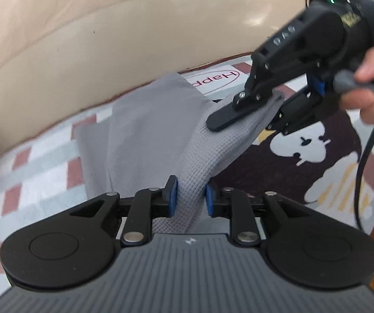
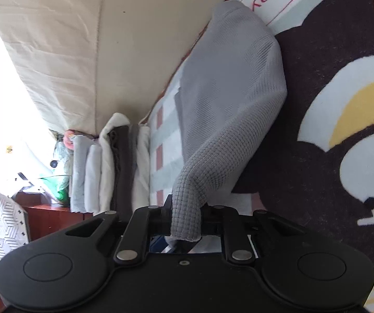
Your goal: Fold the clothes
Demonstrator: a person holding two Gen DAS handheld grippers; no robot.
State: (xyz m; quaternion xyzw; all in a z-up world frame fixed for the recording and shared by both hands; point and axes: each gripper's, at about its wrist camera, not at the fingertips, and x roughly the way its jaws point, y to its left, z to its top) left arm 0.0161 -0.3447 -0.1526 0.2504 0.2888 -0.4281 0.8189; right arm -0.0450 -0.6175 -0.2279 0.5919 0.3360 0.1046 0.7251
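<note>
On the far left of the right wrist view, a stack of folded white, grey and dark brown cloths [image 2: 108,167] stands on edge against the cream padded backrest [image 2: 64,52]; the left wrist view catches none of that stack clearly. Rightwards, the grey waffle-knit garment [image 1: 145,135] lies partly on the checked plush mat with a brown bear design [image 1: 278,167], one end lifted. The left gripper [image 1: 191,199] pinches a bunched fold of it between its blue pads [image 1: 172,195]. Further right in that view, the right gripper [image 1: 252,109], held by a hand [image 1: 369,86], clamps the garment's far corner between its black fingers; its own camera shows the cloth [image 2: 228,91] gathered into a rope-like twist squeezed in its jaws. Red lettering on a white patch of the mat [image 2: 356,130] reads "Happ" upside down in the left view, and only "ppy" in the right.
</note>
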